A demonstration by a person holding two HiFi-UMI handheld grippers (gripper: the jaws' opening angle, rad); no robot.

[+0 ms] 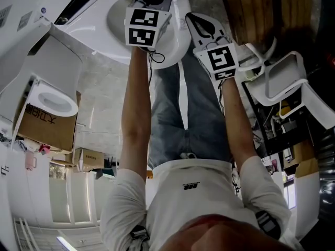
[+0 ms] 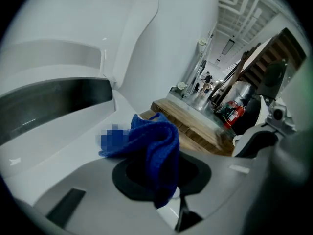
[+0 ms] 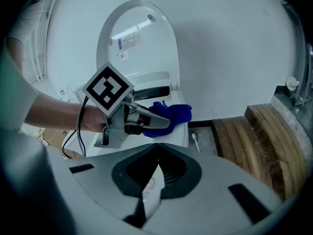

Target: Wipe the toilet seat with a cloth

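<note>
1. The toilet [image 3: 146,82] fills the upper middle of the right gripper view. Its lid [image 3: 137,38] stands raised against a plain white wall, and the dark bowl opening shows just under the lid.
2. A wooden platform [image 3: 274,146] of curved slats sits at the lower right of that view. A narrow strip of grey floor [image 3: 205,136] lies between it and the toilet's side, the only open ground there.
3. In the head view a white chair [image 1: 285,82] stands at the right edge, close beside the person's right forearm. A second toilet [image 1: 52,101] sits on a cardboard box [image 1: 47,127] at the left edge, well apart from both arms.
4. The toilet seat [image 2: 54,148] runs across the lower left of the left gripper view as a broad white band, with the bowl's dark edge above it.
5. The left gripper [image 3: 161,123] reaches over the seat from the left in the right gripper view, and its jaws are clamped on the cloth.
6. The right gripper [image 3: 157,148] hangs back from the toilet, its jaws drawn together at the tips with nothing between them.
7. The blue cloth [image 2: 154,146] lies bunched on the seat's near edge, one fold hanging down between the left jaws. It covers those jaws' tips in the left gripper view.
8. In the head view the top edge cuts off most of the cloth and the front of the left gripper, so contact with the seat cannot be read there.
</note>
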